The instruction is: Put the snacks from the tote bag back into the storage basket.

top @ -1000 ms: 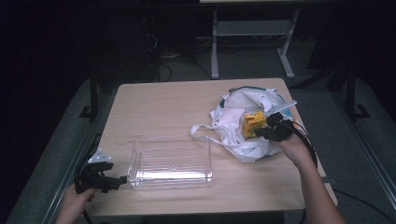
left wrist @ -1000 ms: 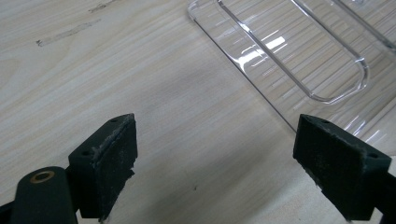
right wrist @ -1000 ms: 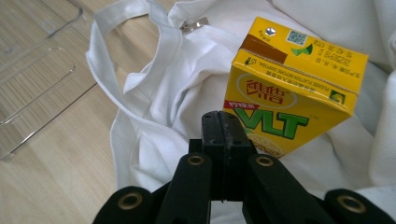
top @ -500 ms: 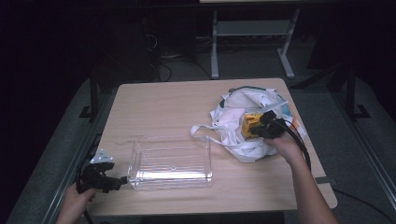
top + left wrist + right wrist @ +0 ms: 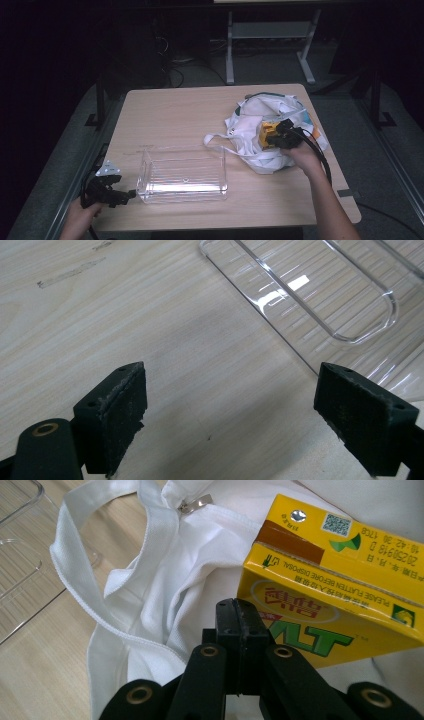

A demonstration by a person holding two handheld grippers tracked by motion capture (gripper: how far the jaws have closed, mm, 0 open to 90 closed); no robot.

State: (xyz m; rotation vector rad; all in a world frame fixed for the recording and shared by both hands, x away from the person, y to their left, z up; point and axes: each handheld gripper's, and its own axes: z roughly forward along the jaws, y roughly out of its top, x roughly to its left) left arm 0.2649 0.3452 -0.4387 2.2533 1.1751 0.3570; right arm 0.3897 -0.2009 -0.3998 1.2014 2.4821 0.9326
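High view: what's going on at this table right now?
A person works at a wooden table with a gripper in each hand. The right gripper, jaws shut with nothing between them, sits against a yellow drink carton lying on a white cloth bag; the carton is touched, not gripped. The left gripper rests near the table's front left corner, jaws wide open, beside a clear plastic container that holds nothing.
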